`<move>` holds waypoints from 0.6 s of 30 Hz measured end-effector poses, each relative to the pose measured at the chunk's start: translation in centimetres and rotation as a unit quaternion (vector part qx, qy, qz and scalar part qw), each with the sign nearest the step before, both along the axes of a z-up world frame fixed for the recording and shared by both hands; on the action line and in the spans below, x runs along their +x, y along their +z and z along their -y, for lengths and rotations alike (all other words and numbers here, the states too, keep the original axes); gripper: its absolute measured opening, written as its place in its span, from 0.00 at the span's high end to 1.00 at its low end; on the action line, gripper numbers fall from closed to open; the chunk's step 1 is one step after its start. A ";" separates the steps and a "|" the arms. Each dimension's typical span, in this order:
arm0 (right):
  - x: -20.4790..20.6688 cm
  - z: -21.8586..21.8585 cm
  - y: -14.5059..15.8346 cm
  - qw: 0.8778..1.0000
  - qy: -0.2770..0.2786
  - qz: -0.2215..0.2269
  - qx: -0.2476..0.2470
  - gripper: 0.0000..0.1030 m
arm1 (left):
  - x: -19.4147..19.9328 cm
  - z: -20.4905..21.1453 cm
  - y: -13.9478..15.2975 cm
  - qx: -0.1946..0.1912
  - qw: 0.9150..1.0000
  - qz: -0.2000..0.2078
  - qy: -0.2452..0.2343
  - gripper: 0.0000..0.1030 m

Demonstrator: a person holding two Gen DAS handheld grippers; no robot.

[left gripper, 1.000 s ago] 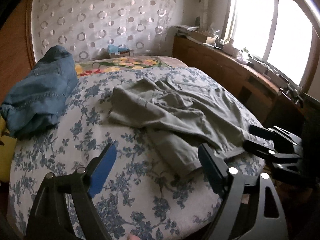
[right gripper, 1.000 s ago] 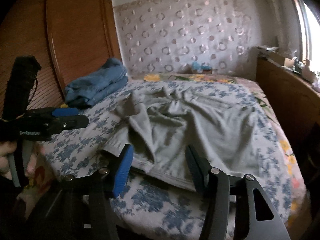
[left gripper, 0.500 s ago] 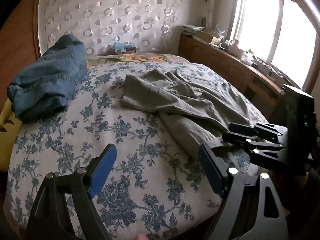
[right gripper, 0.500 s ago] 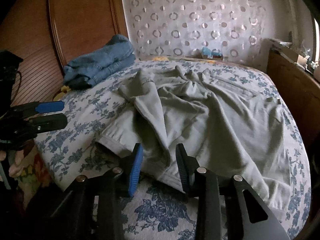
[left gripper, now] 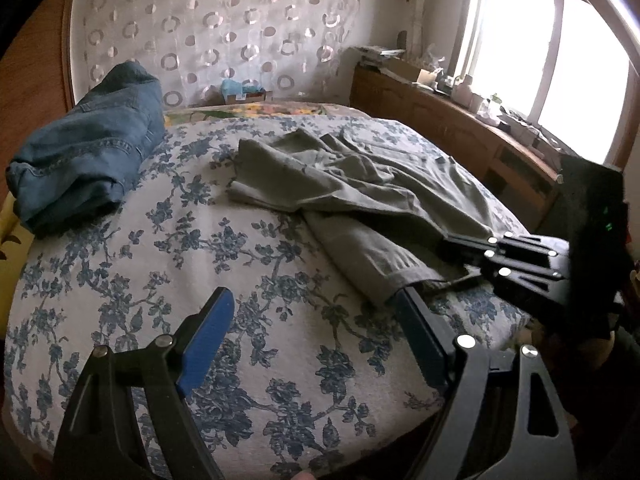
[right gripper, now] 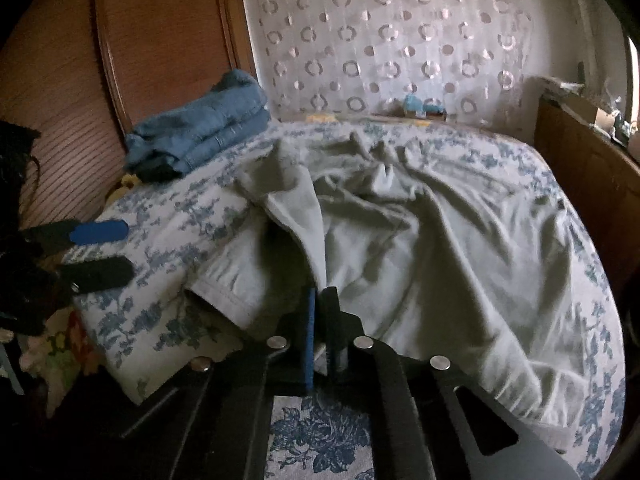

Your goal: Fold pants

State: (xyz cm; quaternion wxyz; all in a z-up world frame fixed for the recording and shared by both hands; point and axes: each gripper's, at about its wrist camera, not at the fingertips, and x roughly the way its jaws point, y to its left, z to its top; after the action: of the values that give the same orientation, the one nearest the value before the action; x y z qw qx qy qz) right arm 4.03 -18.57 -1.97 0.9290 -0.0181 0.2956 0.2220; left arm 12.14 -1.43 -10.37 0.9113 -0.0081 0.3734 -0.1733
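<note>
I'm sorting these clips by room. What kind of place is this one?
Most likely a home bedroom. A bed with a blue floral cover fills the view, with grey-green pants spread on it and folded jeans beside them. A low wooden cabinet cluttered with small items runs under the window.

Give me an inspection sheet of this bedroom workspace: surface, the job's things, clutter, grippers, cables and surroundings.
Surface: bed with a blue floral cover.
Job's things: grey pants lying crumpled and unfolded across the bed.
Clutter: folded jeans at the bed's far left edge; a small box by the curtain.
Grippers: right gripper shut on the grey pants at a leg hem; left gripper open over the cover, beside the other hem.
Cables: nothing seen.
Surroundings: circle-patterned curtain, window, cluttered wooden ledge.
</note>
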 end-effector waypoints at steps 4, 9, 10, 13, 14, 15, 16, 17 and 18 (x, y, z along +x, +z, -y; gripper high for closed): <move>-1.0 0.4 1.2 1.000 0.005 0.024 0.011 0.98 | -0.1 0.4 0.1 0.000 1.000 0.002 -0.002 0.18; -2.4 1.0 3.1 0.998 -0.001 0.063 0.013 0.98 | 0.3 0.9 0.3 -0.001 1.000 0.004 -0.003 0.18; -2.6 1.2 3.4 0.998 -0.001 0.067 0.014 0.98 | 0.3 0.9 0.5 -0.001 1.000 0.006 -0.004 0.18; -3.6 1.8 4.3 0.996 -0.010 0.086 0.014 0.98 | 0.5 1.3 1.1 -0.003 1.000 0.013 -0.006 0.18; -4.0 2.1 4.5 0.996 -0.013 0.092 0.013 0.98 | 0.6 1.5 1.2 -0.004 1.000 0.016 -0.008 0.18; -4.3 2.3 4.7 0.995 -0.016 0.097 0.013 0.98 | 0.6 1.6 1.4 -0.005 1.000 0.017 -0.009 0.18; -4.6 2.6 4.8 0.995 -0.019 0.100 0.012 0.98 | 0.7 1.8 1.6 -0.006 1.000 0.019 -0.011 0.18; -4.9 2.8 4.9 0.994 -0.021 0.103 0.012 0.98 | 0.7 2.1 1.7 -0.006 1.000 0.021 -0.012 0.18; -5.1 3.0 4.9 0.994 -0.024 0.106 0.012 0.98 | 0.8 2.3 1.9 -0.006 1.000 0.023 -0.013 0.18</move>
State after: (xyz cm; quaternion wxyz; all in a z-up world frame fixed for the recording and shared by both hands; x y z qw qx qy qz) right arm -1.11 -21.62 2.97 0.9603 -0.0240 0.1928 0.2001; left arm 12.91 -3.69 -8.50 0.9172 -0.0047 0.3514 -0.1878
